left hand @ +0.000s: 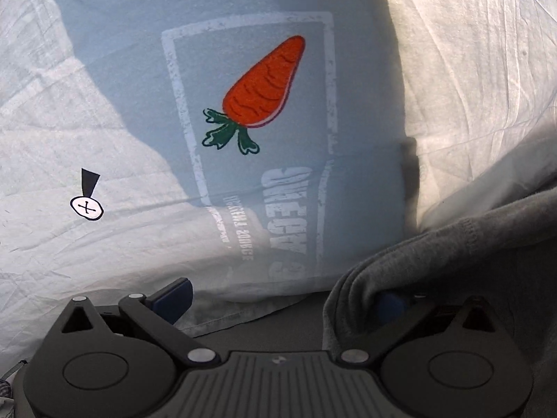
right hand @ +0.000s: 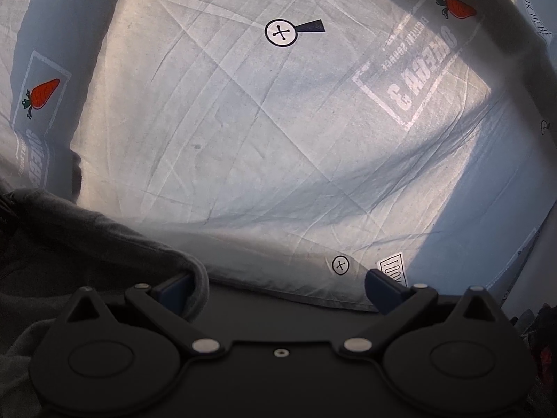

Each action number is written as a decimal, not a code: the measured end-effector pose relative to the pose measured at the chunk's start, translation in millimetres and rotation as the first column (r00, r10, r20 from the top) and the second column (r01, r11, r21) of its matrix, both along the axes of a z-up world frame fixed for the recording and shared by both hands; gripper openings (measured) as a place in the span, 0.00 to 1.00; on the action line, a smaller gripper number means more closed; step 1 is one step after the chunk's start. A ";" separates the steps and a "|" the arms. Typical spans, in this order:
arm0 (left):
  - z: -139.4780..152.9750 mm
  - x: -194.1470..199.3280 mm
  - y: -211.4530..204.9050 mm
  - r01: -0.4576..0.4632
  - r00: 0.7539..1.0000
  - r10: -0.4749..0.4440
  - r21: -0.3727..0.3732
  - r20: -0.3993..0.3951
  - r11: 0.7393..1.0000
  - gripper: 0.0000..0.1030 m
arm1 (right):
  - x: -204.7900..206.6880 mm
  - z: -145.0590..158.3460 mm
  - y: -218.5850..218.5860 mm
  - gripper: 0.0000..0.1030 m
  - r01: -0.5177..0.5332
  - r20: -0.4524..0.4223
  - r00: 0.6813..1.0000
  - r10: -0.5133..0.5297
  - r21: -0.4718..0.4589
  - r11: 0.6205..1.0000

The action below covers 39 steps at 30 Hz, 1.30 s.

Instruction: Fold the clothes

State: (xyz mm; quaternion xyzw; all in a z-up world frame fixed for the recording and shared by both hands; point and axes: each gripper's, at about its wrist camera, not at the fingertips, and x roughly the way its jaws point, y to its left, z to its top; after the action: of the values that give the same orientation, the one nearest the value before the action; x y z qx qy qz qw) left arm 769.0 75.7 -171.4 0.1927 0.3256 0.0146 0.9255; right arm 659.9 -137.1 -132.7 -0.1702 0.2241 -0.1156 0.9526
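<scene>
Grey, soft knit fabric, a thick sweatshirt-like garment point(left hand: 452, 250), lies bunched at the near edge of a bench covered by a creased white printed sheet point(left hand: 69, 132) bearing an orange carrot print point(left hand: 264, 80). In the left wrist view the garment sits near right; in the right wrist view it sits near left point(right hand: 87, 244), so it lies between the 2 tools.

Left hand-held gripper point(left hand: 282, 299): jaws spread wide, with the right blue pad point(left hand: 390, 304) tucked under a rolled fold of the garment and the left pad free over the sheet. Right hand-held gripper point(right hand: 278, 289): also wide apart, its left pad partly behind the garment's hem, its right pad clear above the sheet. Neither is pinching cloth.

My judgement: the cloth is light, limp and thick, so it will drape and sag instead of holding shape, and it should not slip readily from the pads. A stitched hem or a corner seems the best place to pinch, 1 hold per tool.

Most of the garment is cut off by the frame edges and the gripper bodies. Sleeves, collar and overall outline cannot be made out, and shadow darkens the near folds.
</scene>
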 end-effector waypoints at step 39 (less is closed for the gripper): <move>21.3 -297.8 26.2 -0.058 0.955 0.027 -0.097 -0.294 0.994 1.00 | -204.9 0.9 26.4 1.00 -0.153 -0.168 0.977 0.133 -0.113 0.982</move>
State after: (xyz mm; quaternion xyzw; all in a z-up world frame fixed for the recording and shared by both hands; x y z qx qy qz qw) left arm 471.2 102.0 -150.1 0.1371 0.4631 -0.0113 0.8756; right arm 455.1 -110.7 -131.8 -0.2543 0.2790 -0.0465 0.9249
